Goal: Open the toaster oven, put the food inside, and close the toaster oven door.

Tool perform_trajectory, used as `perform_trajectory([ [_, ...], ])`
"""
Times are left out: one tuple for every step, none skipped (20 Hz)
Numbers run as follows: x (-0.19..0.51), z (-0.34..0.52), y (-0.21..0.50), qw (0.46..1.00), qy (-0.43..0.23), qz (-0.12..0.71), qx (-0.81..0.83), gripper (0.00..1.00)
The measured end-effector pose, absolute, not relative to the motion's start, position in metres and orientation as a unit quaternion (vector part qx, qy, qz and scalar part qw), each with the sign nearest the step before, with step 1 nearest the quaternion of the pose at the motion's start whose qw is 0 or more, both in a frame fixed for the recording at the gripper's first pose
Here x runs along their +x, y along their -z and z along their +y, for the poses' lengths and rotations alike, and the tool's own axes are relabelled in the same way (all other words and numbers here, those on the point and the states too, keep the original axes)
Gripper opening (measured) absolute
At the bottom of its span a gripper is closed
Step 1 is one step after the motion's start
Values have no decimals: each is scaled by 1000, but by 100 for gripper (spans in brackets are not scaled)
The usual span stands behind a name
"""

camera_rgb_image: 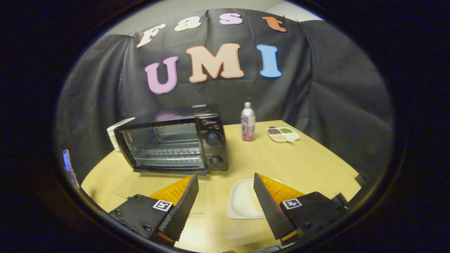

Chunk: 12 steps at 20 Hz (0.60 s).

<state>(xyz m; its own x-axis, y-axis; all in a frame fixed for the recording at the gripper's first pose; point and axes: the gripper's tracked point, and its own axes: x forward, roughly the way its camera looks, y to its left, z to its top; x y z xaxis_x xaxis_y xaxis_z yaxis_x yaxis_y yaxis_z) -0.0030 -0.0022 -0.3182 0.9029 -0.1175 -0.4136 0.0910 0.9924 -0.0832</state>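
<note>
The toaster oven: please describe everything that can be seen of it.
The toaster oven is a black box with a glossy top. It stands upright on the wooden table, beyond the open tool. Its door is down, so the shiny inside and a wire rack show. Two round knobs sit on its right panel. Nothing grips it.

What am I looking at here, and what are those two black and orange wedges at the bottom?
Those wedges are the two fingers of a hand-held gripper; a person carries it, and the camera rides on it, looking forward. The fingers are spread open and hold nothing. On the wooden table, the toaster oven stands beyond the fingers with its glass door open, lying flat. A white tray with pale food lies between the fingers, partly behind the right one. Farther back stand a bottle and a small divided dish.
</note>
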Motion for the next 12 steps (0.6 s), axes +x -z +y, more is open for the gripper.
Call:
perform_trajectory([
  [-5, -14, 322, 972, 62, 224, -42, 97],
  [-10, -24, 325, 968, 67, 235, -48, 97],
  [-14, -33, 330, 965, 72, 248, -52, 97],
  [-16, -42, 334, 961, 75, 258, -60, 97],
  [-19, -51, 337, 958, 80, 265, -71, 97],
  [-21, -59, 340, 955, 85, 273, -79, 97],
  [-22, -64, 345, 952, 86, 282, -83, 97],
  [-21, -66, 350, 950, 84, 291, -81, 97],
  [-22, -67, 358, 947, 82, 300, -77, 97],
  [-20, -65, 364, 946, 73, 307, -76, 98],
  [-17, -61, 371, 945, 61, 312, -78, 97],
  [-13, -56, 380, 943, 45, 320, -78, 97],
])
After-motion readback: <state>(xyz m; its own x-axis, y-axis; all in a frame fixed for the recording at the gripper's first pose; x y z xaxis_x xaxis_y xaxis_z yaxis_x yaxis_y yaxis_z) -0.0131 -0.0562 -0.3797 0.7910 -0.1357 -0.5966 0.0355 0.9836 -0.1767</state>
